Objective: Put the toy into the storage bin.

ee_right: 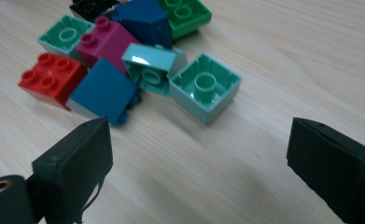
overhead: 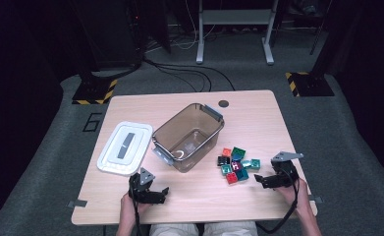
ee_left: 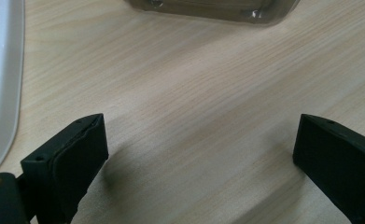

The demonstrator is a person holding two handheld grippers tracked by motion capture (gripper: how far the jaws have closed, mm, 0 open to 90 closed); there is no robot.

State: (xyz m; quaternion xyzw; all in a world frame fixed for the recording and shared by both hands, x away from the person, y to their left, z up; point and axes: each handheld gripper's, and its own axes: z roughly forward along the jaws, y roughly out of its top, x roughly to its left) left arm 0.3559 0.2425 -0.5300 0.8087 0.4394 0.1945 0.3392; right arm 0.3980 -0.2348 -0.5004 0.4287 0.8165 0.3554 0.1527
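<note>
A heap of coloured toy bricks (overhead: 236, 164) lies on the wooden table (overhead: 258, 118), right of a clear brownish tub (overhead: 189, 136). In the right gripper view a red brick (ee_right: 52, 78), a blue brick (ee_right: 103, 91) and an upturned teal brick (ee_right: 206, 87) are nearest. My right gripper (overhead: 259, 181) is open, low over the table just right of the heap, nothing between its jaws. My left gripper (overhead: 161, 194) is open near the front edge, below the tub, over bare wood. The left gripper view has the tub's base (ee_left: 208, 8) at the top.
A white lid (overhead: 124, 147) lies flat left of the tub, and its edge (ee_left: 0, 84) borders the left gripper view. A round grommet hole (overhead: 223, 103) sits at the table's far edge. Dark floor, cables and stand legs lie beyond.
</note>
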